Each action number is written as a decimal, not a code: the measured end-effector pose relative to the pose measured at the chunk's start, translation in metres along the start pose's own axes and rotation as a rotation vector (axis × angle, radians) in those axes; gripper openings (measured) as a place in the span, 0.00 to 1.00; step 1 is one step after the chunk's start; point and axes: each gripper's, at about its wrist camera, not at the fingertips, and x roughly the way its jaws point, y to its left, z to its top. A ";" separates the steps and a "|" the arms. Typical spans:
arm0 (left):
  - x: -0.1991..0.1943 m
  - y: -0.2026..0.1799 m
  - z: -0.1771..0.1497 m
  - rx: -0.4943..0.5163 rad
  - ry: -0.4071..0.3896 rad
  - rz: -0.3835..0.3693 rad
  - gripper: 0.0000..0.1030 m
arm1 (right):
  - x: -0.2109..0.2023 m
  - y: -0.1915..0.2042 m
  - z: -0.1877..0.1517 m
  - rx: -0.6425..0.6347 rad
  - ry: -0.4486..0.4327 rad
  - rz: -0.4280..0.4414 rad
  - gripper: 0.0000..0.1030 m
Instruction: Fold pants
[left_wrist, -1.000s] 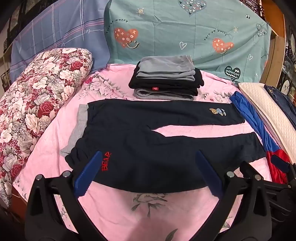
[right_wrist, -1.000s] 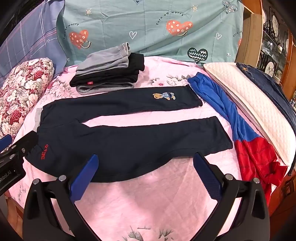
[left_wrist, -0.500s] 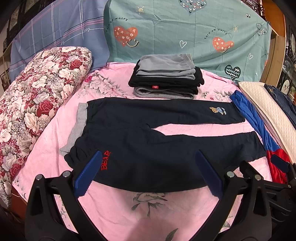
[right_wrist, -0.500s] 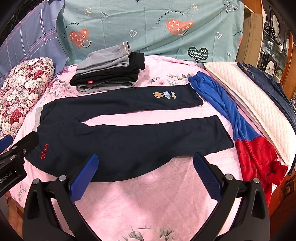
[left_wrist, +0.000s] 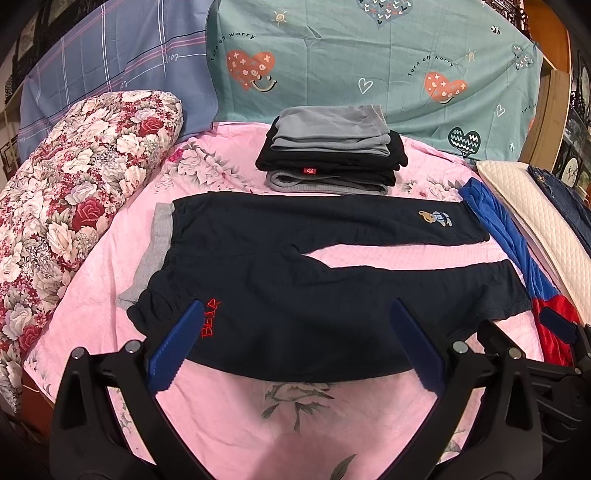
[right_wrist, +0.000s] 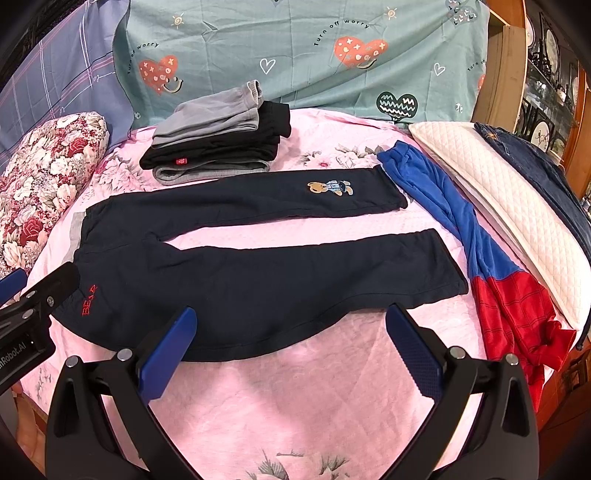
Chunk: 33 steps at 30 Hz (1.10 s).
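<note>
Since the pants (left_wrist: 295, 295) lie flat just ahead of both tools, the soft cloth will sag. Left tool (left_wrist: 295, 343) and right tool (right_wrist: 291, 343) gape empty; pinch near-leg waist and hem.

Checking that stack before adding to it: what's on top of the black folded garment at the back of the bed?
A folded grey garment lies on top of the black folded garment; another grey piece shows underneath. Anything between the layers is covered.
</note>
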 end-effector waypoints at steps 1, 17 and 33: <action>0.000 0.000 -0.001 0.000 0.000 0.000 0.98 | 0.000 0.000 0.000 0.000 0.000 -0.001 0.99; 0.000 0.000 0.001 0.000 0.002 0.001 0.98 | 0.002 0.001 -0.001 0.000 0.003 0.002 0.99; 0.000 0.000 0.001 0.000 0.003 0.001 0.98 | 0.004 0.002 -0.003 -0.001 0.007 0.003 0.99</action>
